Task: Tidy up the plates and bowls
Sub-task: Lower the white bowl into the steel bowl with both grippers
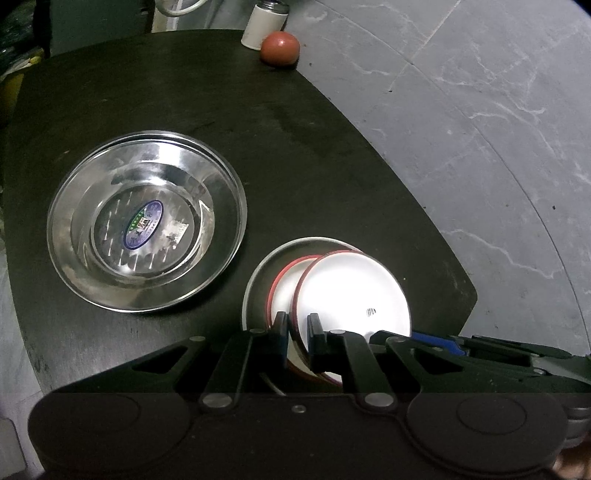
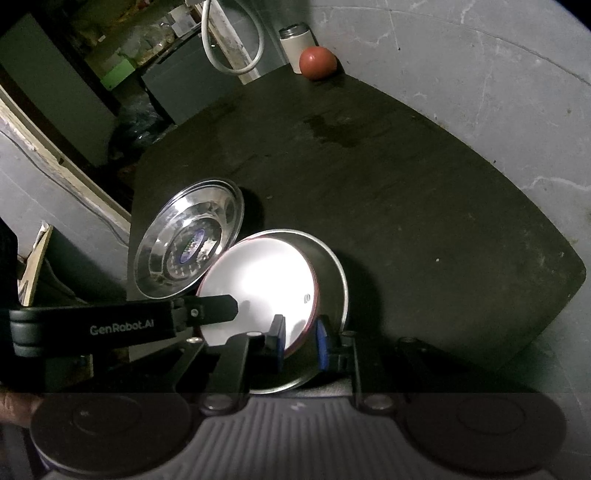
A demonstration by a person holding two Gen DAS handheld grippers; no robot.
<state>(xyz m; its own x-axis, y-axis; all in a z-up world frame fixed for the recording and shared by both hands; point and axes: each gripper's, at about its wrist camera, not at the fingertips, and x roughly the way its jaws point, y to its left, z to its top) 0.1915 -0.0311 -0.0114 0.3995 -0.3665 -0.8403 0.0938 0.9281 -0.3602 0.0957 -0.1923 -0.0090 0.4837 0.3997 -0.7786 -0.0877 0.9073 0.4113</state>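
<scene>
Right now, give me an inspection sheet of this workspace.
Surface: dark table, dull stain near its middle.
Job's things: nested steel bowls at left; white red-rimmed plates tilted in a steel dish.
Clutter: tomato beside white canister at the far edge.
Grippers: left gripper shut on a plate rim; right gripper has fingers either side of the plate rim, contact unclear.
Cables: white hose behind the table.
Surroundings: grey marbled floor; dim shelving.

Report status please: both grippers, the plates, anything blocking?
Left gripper shut on white plate rim. Right gripper shut on same plate stack. Stack sits in metal dish. Steel bowl alongside, nothing blocking.
</scene>
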